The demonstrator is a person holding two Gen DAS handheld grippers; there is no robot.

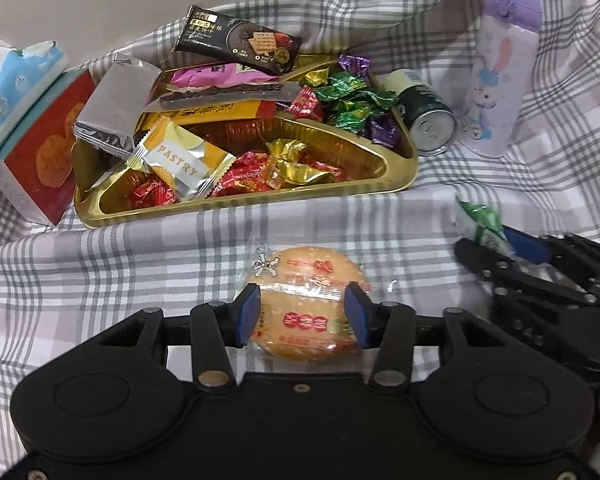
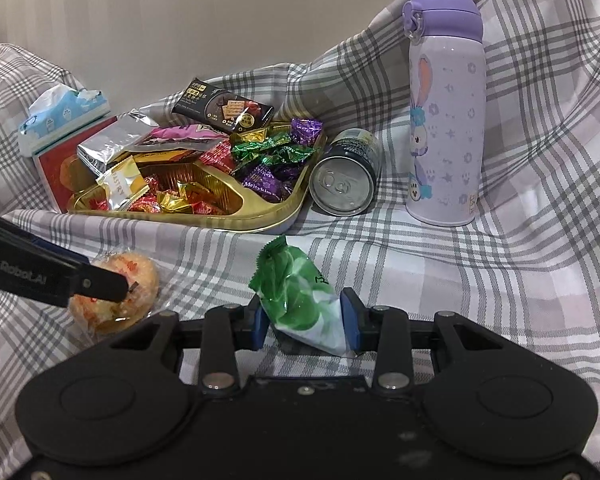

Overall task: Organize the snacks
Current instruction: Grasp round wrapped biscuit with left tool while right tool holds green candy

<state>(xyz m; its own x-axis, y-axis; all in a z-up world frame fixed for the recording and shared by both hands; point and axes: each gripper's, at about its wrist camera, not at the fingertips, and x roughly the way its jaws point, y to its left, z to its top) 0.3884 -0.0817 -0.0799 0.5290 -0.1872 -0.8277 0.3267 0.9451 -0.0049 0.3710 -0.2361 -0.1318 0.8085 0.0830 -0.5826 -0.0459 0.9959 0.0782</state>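
Observation:
A round rice cracker (image 1: 306, 280) in clear wrap lies low over the checked cloth, and my left gripper (image 1: 302, 312) is shut on it, one blue pad on each side. In the right wrist view the same cracker (image 2: 140, 276) shows at the left under a left finger. My right gripper (image 2: 305, 320) is shut on a green snack packet (image 2: 296, 288), which sticks up between the pads. In the left wrist view, that packet (image 1: 480, 218) and the right gripper (image 1: 508, 252) sit at the right edge. A gold divided tray (image 1: 240, 210) behind them holds several wrapped candies and snack packs.
A dark can (image 2: 346, 176) lies on its side to the right of the tray (image 2: 220, 222). A purple bottle (image 2: 446, 120) stands further right. A red box (image 1: 40, 152) with a tissue pack (image 1: 16, 80) on top borders the tray's left. Checked cloth rises behind.

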